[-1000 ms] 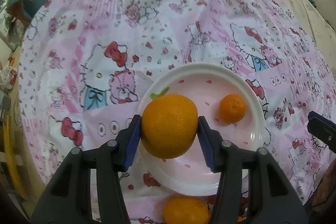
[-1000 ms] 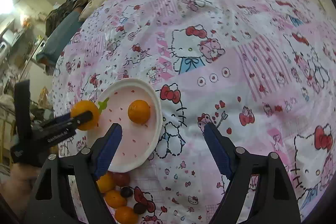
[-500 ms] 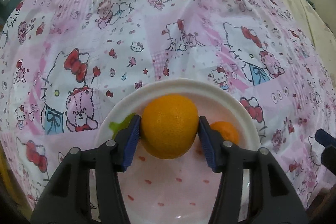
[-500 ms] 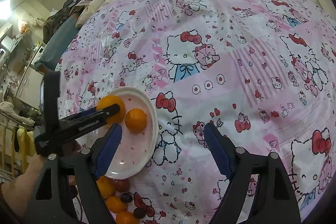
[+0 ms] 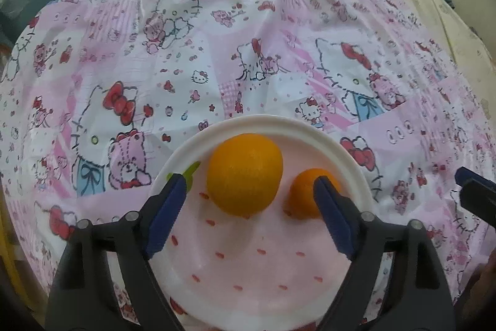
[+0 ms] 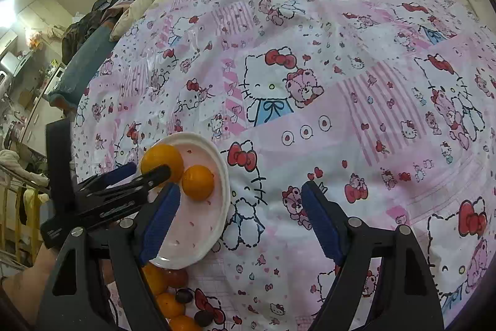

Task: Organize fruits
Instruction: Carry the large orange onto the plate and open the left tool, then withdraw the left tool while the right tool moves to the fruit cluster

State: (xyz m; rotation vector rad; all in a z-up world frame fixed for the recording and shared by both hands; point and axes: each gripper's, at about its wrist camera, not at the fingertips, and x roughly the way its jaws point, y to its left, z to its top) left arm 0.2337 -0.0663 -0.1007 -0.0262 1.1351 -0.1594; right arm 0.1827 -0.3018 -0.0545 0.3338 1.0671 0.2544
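Left gripper (image 5: pixel 249 197) low over plate (image 5: pixel 347 154), fingers wide around large orange (image 5: pixel 245 174), right gripper (image 6: pixel 240 217) fingers wide, empty

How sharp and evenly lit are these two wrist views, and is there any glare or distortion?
Left wrist: soft, even light, large orange fairly sharp, cloth bowed by fisheye, corners dark. Right wrist: bright glare at the upper left edge, plate clear, same barrel distortion.
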